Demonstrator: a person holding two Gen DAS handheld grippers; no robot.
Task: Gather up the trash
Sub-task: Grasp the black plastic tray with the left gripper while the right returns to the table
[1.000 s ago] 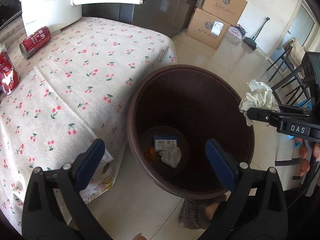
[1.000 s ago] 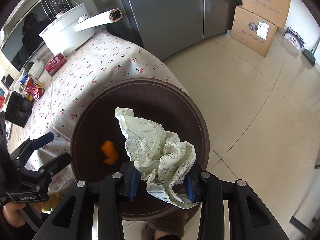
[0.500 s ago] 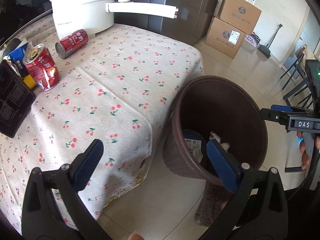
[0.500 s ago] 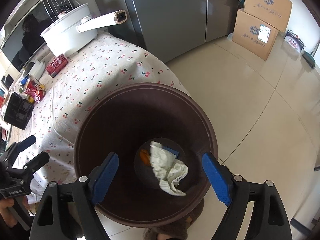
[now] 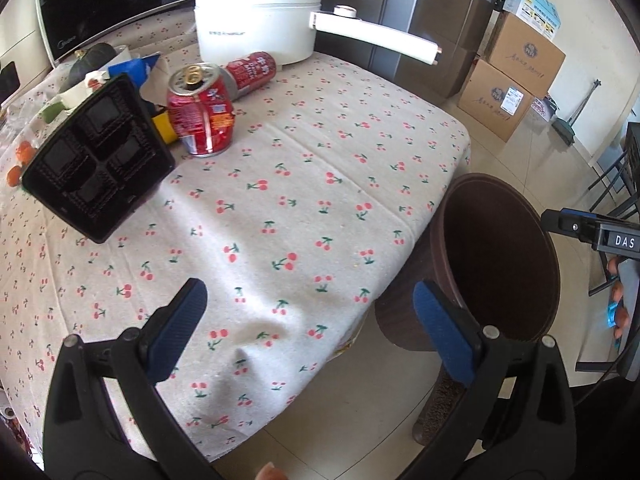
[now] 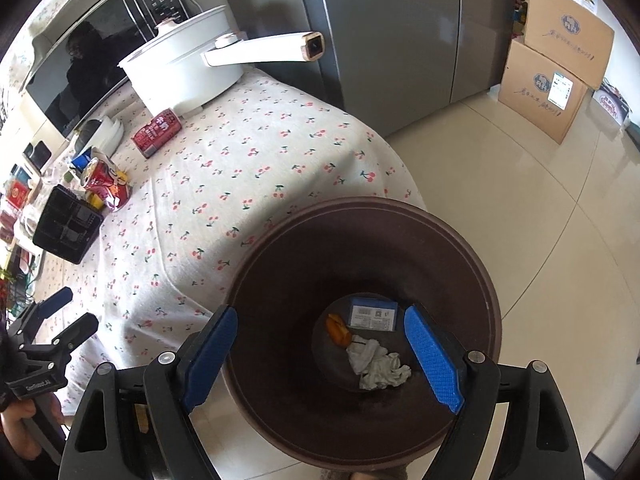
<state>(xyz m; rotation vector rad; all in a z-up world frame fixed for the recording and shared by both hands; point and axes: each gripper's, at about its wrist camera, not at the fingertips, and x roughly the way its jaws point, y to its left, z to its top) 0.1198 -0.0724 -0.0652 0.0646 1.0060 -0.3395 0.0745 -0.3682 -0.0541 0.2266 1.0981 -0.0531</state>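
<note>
Cherry-print tablecloth holds dented can, black tray; both grippers gape empty over bin

Ahead of the left gripper: 2 red cans, 1 black tray, 1 white pot. Beneath the right gripper: 1 brown bin holding 1 crumpled paper, 1 blue box, 1 orange scrap. Beyond it: 2 cardboard boxes.
</note>
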